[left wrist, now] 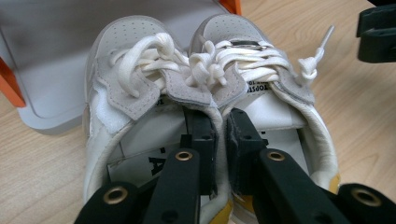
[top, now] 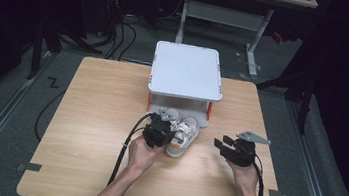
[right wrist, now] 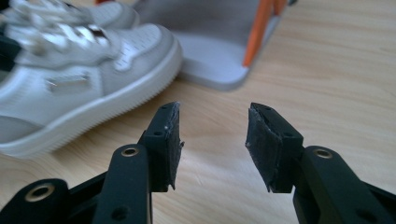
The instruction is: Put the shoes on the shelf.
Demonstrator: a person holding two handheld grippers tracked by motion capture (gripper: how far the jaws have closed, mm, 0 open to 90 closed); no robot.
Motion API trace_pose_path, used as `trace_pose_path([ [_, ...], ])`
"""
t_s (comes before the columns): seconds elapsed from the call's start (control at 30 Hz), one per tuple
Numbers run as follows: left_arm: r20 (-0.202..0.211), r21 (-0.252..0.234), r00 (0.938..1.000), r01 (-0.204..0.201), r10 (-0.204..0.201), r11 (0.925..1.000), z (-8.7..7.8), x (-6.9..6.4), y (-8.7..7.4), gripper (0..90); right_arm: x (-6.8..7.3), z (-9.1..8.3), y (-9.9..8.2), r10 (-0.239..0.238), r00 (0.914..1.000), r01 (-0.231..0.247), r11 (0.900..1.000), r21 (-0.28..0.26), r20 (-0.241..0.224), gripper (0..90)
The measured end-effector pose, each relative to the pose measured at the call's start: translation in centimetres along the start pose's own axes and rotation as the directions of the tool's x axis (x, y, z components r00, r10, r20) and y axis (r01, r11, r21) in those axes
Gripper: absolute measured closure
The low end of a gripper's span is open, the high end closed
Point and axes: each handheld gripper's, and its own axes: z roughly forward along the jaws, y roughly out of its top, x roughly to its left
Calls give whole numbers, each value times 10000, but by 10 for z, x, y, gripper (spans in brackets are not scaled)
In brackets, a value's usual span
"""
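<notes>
On the wooden table (top: 94, 118), the left gripper (top: 159, 132) sits at the heels of a pair of white sneakers (top: 183, 134). Its jaws are pinched together on the two inner collars where the shoes meet, one jaw inside each shoe, clear in the left gripper view (left wrist: 222, 154). The sneakers' toes point at the base of a grey shelf stand with orange legs (top: 187, 72), just in front of it. Further right, the right gripper (top: 226, 149) hangs above bare wood near the sneakers, its jaws apart with nothing between them (right wrist: 212, 144).
</notes>
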Motion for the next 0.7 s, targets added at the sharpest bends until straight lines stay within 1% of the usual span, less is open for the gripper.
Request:
trace_pose_path([
  [0.07, -18, -1, 10000, -13, 13, 10000, 1, 2, 2, 828, 2, -1, 8, -49, 9997, 45, 9998, -178, -241, 527],
  [0.1, -15, -65, 10000, 42, -42, 10000, 2, 3, 3, 827, 2, -1, 12, -84, 9994, 73, 9995, -313, -342, 514],
  [0.17, -22, -88, 9998, 191, -191, 9998, 3, 5, 6, 827, 2, -2, 22, 10, 9980, -41, 9988, -480, -635, 479],
  [0.23, -71, -134, 9999, 146, -147, 9998, 4, 8, 8, 827, 3, -4, 33, 0, 9970, -49, 9979, -639, -768, 464],
  [0.3, -128, -133, 9997, 227, -229, 9997, 6, 10, 11, 827, 6, -7, 44, -59, 9962, -15, 9964, -848, -872, 454],
  [0.4, -256, -135, 9992, 303, -306, 9994, 9, 12, 14, 827, 11, -9, 59, -361, 9958, 268, 9937, -1089, -840, 435],
  [0.43, -251, -157, 9991, 335, -339, 9993, 10, 13, 15, 827, 12, -9, 65, -476, 9953, 369, 9915, -1246, -842, 435],
  [0.5, -303, -74, 9989, 348, -350, 9994, 12, 15, 15, 827, 14, -11, 73, -543, 9952, 424, 9892, -1406, -820, 440],
  [0.57, -453, -15, 9985, 309, -309, 9995, 14, 16, 16, 827, 16, -12, 84, -649, 9952, 519, 9847, -1665, -735, 446],
  [0.63, -591, 9, 9977, 325, -323, 9995, 16, 18, 18, 826, 18, -12, 92, -729, 9953, 608, 9827, -1752, -637, 452],
  [0.7, -625, 12, 9972, 407, -406, 9992, 17, 19, 19, 826, 20, -12, 100, -791, 9949, 662, 9801, -1870, -625, 456],
])
